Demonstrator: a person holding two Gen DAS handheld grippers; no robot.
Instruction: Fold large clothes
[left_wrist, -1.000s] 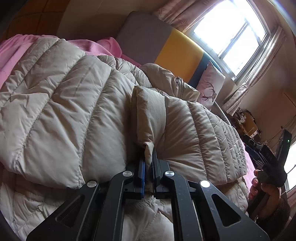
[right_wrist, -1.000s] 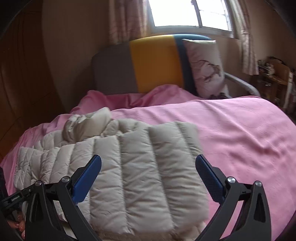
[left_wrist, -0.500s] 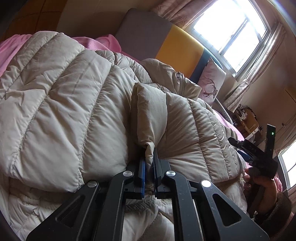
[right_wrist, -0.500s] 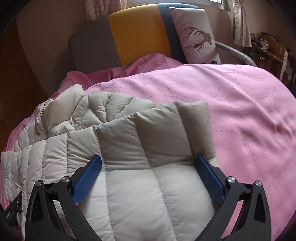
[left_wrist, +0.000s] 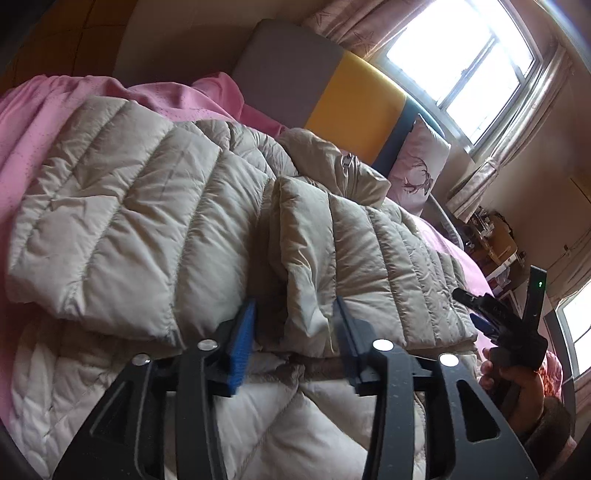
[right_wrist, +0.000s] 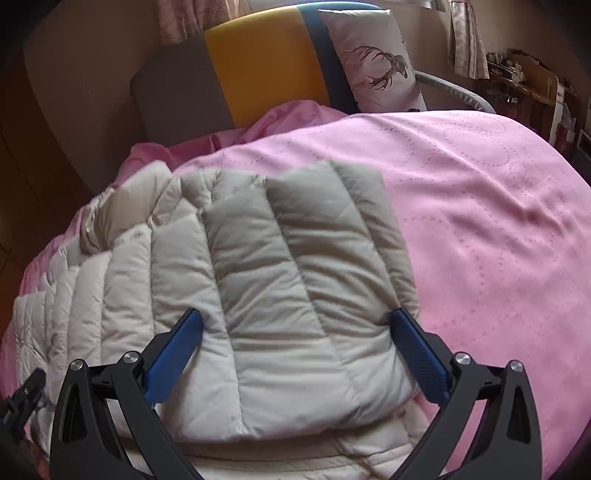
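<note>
Left tool (left_wrist: 293, 334): jaws apart, straddling folded sleeve edge of beige puffer jacket (left_wrist: 147, 229) on bed. Right tool (right_wrist: 295, 350): jaws wide apart over jacket's right fold. Pink bedspread (right_wrist: 480, 221) right; deer pillow (right_wrist: 373, 59) far.

One beige puffer jacket (left_wrist: 155, 221) lies on one bed with one pink cover (right_wrist: 480, 206). One deer-print pillow (right_wrist: 373, 62) leans on one headboard (right_wrist: 258, 62). Two claws show: left claw (left_wrist: 291, 332) and right claw (right_wrist: 295, 354).
</note>
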